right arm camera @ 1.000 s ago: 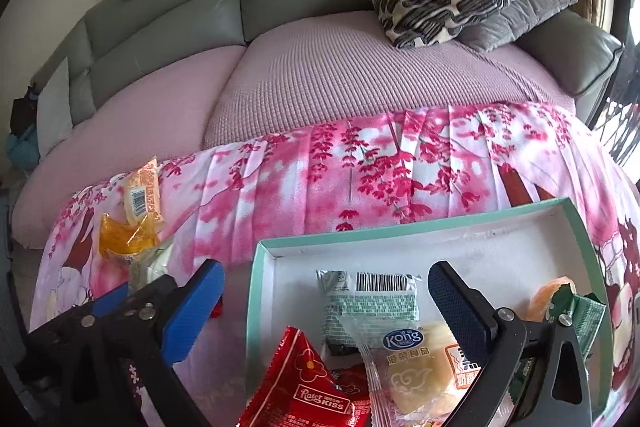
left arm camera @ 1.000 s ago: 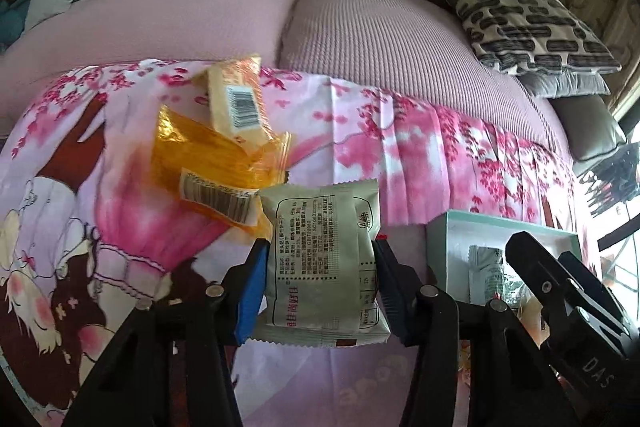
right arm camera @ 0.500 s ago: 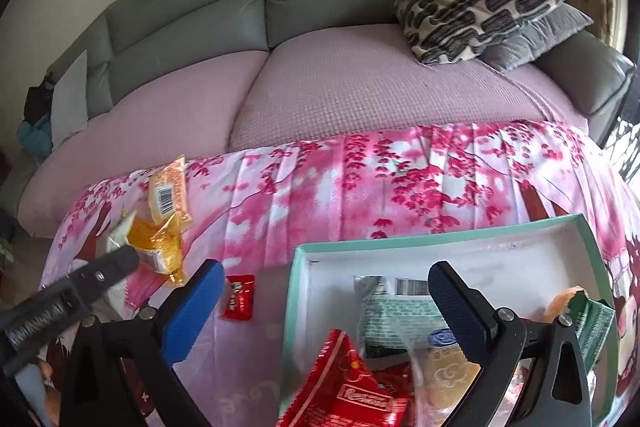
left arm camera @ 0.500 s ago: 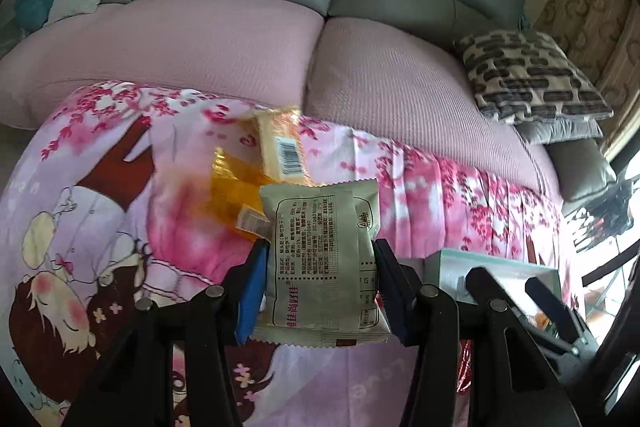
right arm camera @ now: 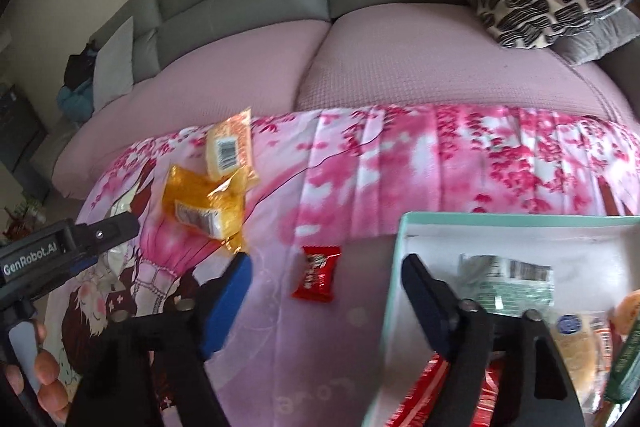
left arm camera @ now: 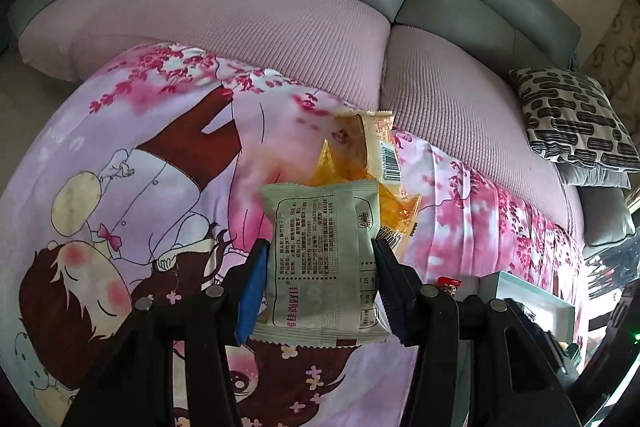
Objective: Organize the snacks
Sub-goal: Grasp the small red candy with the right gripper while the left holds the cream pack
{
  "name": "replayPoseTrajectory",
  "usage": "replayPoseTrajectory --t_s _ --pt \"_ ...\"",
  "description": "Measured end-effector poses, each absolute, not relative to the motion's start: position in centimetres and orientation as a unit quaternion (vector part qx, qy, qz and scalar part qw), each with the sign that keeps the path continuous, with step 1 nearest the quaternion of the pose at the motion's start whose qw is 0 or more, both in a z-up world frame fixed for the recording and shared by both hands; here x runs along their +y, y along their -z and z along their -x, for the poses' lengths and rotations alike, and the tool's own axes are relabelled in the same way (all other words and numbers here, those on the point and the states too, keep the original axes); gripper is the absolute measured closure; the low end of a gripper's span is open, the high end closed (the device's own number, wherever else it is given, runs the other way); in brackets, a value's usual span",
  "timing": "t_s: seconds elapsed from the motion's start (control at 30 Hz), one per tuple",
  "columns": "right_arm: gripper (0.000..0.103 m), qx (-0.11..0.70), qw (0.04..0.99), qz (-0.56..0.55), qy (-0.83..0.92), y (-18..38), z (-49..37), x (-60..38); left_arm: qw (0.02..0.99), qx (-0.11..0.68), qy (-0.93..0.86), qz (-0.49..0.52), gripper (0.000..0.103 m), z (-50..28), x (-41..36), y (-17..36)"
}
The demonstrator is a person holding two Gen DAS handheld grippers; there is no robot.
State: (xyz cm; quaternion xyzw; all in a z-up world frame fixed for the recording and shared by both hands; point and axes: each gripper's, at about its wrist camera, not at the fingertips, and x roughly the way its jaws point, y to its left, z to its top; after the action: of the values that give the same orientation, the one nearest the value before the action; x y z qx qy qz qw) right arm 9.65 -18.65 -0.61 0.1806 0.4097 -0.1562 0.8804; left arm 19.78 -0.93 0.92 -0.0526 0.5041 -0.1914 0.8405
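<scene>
While the left gripper (left arm camera: 320, 283) pinches a pale grey-green snack packet (left arm camera: 322, 259) by its side edges, the teal box (right arm camera: 516, 223) sits at the far right of its view, low in the frame

Nearest the lens in the left view, the packet stands with its long axis up the frame, printed back facing the camera, a little crumpled, held off the pink printed cloth (left arm camera: 132, 187). The box, which I judge to be its destination, lies to the right of the jaws, already holding several wrappers. In the right view the right gripper (right arm camera: 324, 283) hangs wide and empty over the box's left wall, with a red candy (right arm camera: 316, 273) between its fingers on the cloth. Farther up and left, two orange packets (right arm camera: 216, 183) overlap near the sofa (right arm camera: 360, 59)
</scene>
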Motion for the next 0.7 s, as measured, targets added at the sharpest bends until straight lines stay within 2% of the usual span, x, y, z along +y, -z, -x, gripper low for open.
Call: replayPoseTrajectory --t_s 0.07,0.2,0.7 --pt "0.046 0.418 0.880 -0.170 0.149 1.2 -10.3 -18.1 0.838 0.506 0.194 0.055 0.050 -19.8 -0.9 -0.7" --pt "0.061 0.437 0.875 -0.149 0.141 2.5 -11.4 -17.1 0.834 0.512 0.196 0.057 0.050 -19.9 -1.0 -0.1" --pt "0.076 0.462 0.862 -0.143 0.155 4.6 -12.8 -17.0 0.827 0.523 0.197 0.055 0.050 -20.1 -1.5 1.2"
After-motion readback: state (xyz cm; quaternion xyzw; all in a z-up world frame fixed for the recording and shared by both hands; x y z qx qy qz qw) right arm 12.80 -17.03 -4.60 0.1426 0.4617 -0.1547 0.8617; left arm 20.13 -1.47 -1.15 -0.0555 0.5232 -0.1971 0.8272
